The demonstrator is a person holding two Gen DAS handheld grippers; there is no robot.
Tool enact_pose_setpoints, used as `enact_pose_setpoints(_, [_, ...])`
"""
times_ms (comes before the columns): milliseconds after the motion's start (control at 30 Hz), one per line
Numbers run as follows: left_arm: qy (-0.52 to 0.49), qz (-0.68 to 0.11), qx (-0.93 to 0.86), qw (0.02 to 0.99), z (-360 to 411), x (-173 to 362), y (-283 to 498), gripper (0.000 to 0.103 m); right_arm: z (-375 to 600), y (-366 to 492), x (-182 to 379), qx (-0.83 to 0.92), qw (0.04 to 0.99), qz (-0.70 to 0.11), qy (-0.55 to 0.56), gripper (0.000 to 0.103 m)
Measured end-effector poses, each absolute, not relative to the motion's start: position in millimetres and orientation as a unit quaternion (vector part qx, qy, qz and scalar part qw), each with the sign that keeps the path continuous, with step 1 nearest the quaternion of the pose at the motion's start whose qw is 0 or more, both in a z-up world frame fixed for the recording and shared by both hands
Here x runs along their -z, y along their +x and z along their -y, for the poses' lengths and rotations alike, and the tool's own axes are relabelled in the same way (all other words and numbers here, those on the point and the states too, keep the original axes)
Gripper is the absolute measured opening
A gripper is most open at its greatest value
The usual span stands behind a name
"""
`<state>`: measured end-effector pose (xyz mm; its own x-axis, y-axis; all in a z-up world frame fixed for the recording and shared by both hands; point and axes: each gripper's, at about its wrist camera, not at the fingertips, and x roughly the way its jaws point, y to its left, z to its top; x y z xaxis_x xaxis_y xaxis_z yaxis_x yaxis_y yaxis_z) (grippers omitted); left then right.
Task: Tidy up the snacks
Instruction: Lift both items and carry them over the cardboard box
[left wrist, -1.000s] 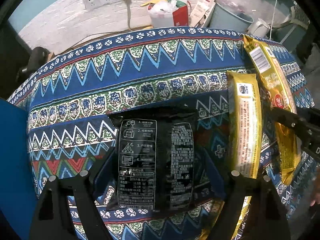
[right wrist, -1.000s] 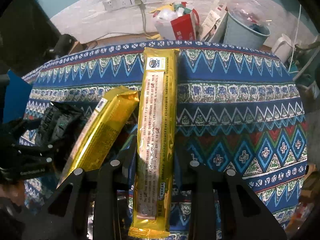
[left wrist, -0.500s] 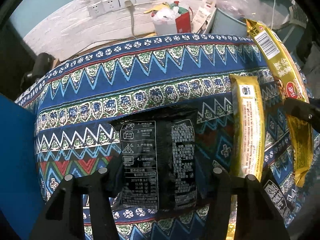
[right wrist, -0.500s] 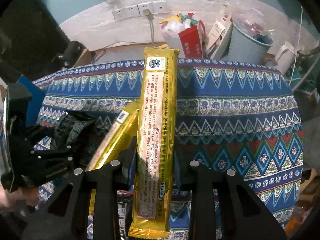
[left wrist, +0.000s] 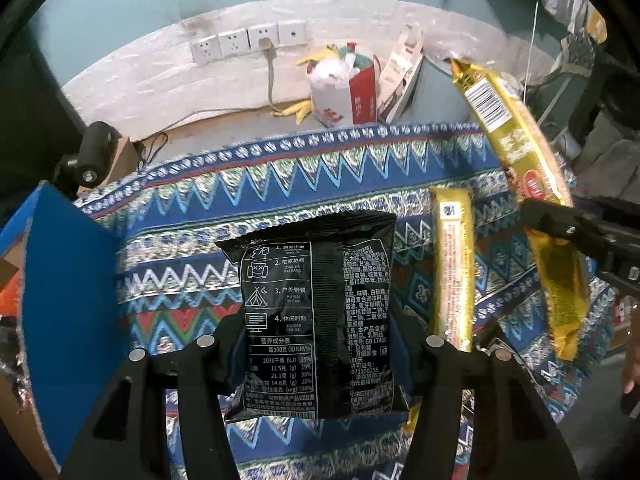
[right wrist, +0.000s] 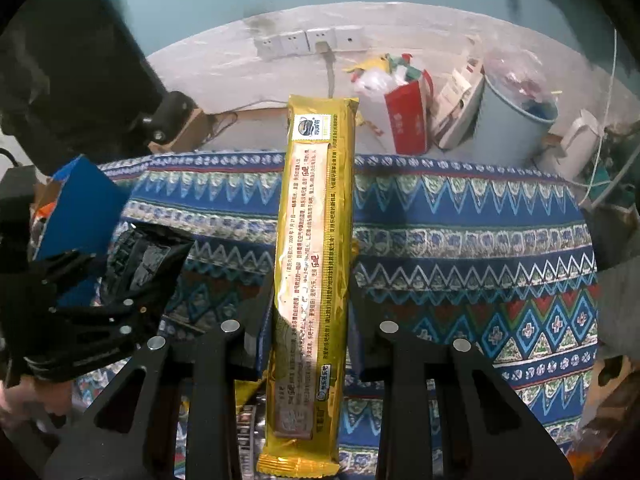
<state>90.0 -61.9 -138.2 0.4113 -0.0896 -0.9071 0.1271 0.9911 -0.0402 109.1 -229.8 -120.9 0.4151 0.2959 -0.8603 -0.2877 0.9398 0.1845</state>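
hand-held grippers [left wrist: 316, 344] [right wrist: 310, 328], pinching black packet [left wrist: 316, 320] and gold bar [right wrist: 314, 264], now lifted higher

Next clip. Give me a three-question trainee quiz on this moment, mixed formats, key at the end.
1. True or false: the left gripper is shut on the black foil snack bag with white print.
2. Multiple choice: the right gripper holds A) a red carton, B) the long gold-wrapped biscuit pack, C) nothing.
3. Fill in: a second gold biscuit pack lies on the ____ patterned tablecloth.

Key: 1 true; 2 B; 3 blue.
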Motion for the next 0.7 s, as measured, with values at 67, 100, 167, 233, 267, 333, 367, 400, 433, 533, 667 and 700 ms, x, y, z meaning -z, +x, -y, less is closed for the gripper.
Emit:
enact_pose_setpoints(67, [0.014,-0.532,0.065,0.844,56,129,85,0.058,225,107,115,-0.178,0.843,-0.508,0.003,0.029])
enact_pose_setpoints(100, [0.011,-0.53,0.066,0.845,54,125,83,0.058,223,106,112,-0.181,0.843,-0.506,0.003,0.029])
enact_pose_setpoints(167, [0.006,-0.525,0.067,0.849,49,114,78,0.058,219,105,106,-0.187,0.844,-0.502,0.003,0.029])
enact_pose_setpoints(233, [0.006,-0.517,0.066,0.853,44,105,73,0.058,214,104,101,-0.193,0.846,-0.498,0.002,0.029])
enact_pose_setpoints(267, [0.005,-0.514,0.066,0.855,41,102,70,0.058,210,102,97,-0.196,0.847,-0.495,0.001,0.029])
enact_pose_setpoints(333, [-0.001,-0.51,0.066,0.858,35,95,65,0.058,205,99,92,-0.203,0.848,-0.49,0.0,0.029])
enact_pose_setpoints(367, [-0.003,-0.507,0.065,0.86,31,91,63,0.058,201,98,89,-0.207,0.848,-0.488,0.0,0.029])
enact_pose_setpoints(400, [-0.002,-0.504,0.064,0.862,29,87,60,0.058,200,96,87,-0.21,0.848,-0.486,0.0,0.029])
enact_pose_setpoints(433, [-0.002,-0.499,0.062,0.864,24,82,56,0.058,197,95,85,-0.214,0.848,-0.485,0.0,0.029])
enact_pose_setpoints(533, [-0.007,-0.489,0.056,0.871,13,72,49,0.058,187,91,78,-0.225,0.848,-0.48,-0.002,0.029])
enact_pose_setpoints(667, [-0.014,-0.476,0.048,0.878,-2,60,40,0.058,171,85,70,-0.241,0.846,-0.475,-0.004,0.029])
enact_pose_setpoints(700, [-0.013,-0.473,0.045,0.88,-5,57,38,0.058,168,85,68,-0.243,0.846,-0.474,-0.005,0.029])
